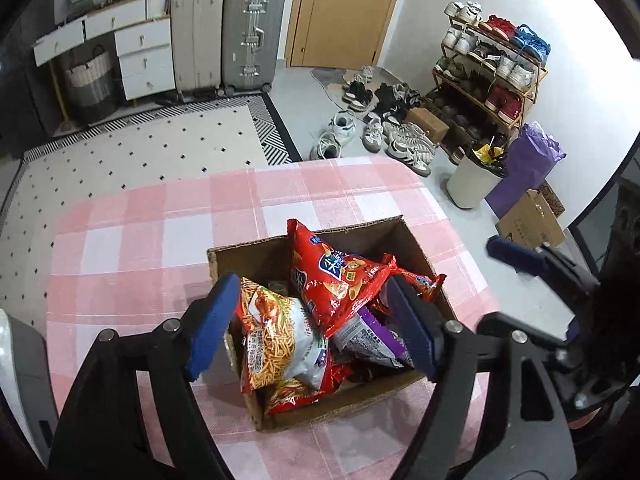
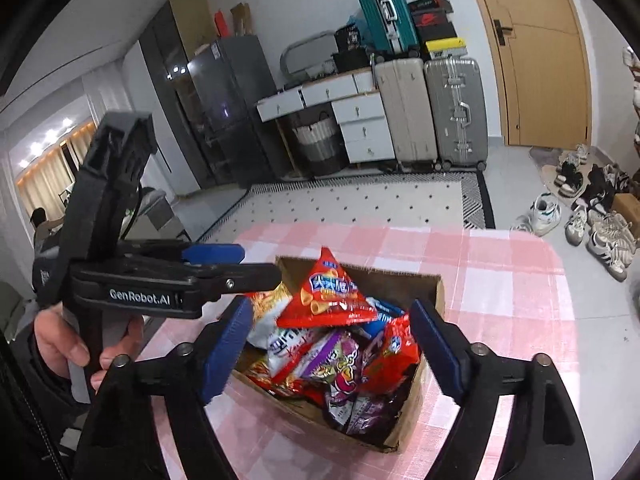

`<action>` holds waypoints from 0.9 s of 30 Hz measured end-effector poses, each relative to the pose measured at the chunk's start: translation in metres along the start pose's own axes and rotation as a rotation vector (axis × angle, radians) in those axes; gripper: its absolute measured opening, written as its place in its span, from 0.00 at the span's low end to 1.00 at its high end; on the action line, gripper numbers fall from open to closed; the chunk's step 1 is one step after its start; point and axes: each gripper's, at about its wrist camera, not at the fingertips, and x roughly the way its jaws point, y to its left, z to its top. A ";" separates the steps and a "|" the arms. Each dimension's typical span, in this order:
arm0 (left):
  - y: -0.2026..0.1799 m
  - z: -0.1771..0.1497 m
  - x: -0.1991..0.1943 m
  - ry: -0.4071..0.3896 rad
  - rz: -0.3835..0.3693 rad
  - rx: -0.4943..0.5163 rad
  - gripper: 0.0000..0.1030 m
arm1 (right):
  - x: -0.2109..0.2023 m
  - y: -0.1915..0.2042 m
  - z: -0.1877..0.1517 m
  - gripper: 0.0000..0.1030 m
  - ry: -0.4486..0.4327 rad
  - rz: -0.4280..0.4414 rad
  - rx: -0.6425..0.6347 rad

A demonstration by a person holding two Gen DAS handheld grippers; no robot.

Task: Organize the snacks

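Pink-checked desk (image 1: 140, 240) held the box (image 1: 420, 252), snacks (image 1: 336, 280) piled inside; both tools, left (image 1: 310, 322) and right (image 2: 332, 346), gaped empty at twelve o'clock; nothing looked left.

Snack bags (image 1: 344, 280) heap above the cardboard box (image 1: 340, 400) rim, tablecloth (image 1: 140, 240) around bare

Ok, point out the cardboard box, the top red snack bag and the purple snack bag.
cardboard box (image 1: 416, 246): left wrist view, far inner wall.
red snack bag (image 1: 340, 280): left wrist view, front face.
purple snack bag (image 2: 340, 364): right wrist view, printed front.
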 end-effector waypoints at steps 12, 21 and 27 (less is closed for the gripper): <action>-0.013 -0.024 -0.064 -0.087 0.072 -0.001 0.79 | -0.061 0.036 0.000 0.92 -0.094 -0.020 -0.051; -0.019 -0.060 -0.120 -0.168 0.144 -0.012 0.84 | -0.107 0.056 -0.019 0.97 -0.198 -0.013 -0.038; -0.021 -0.085 -0.159 -0.253 0.169 -0.026 0.99 | -0.130 0.072 -0.033 0.98 -0.244 -0.021 -0.039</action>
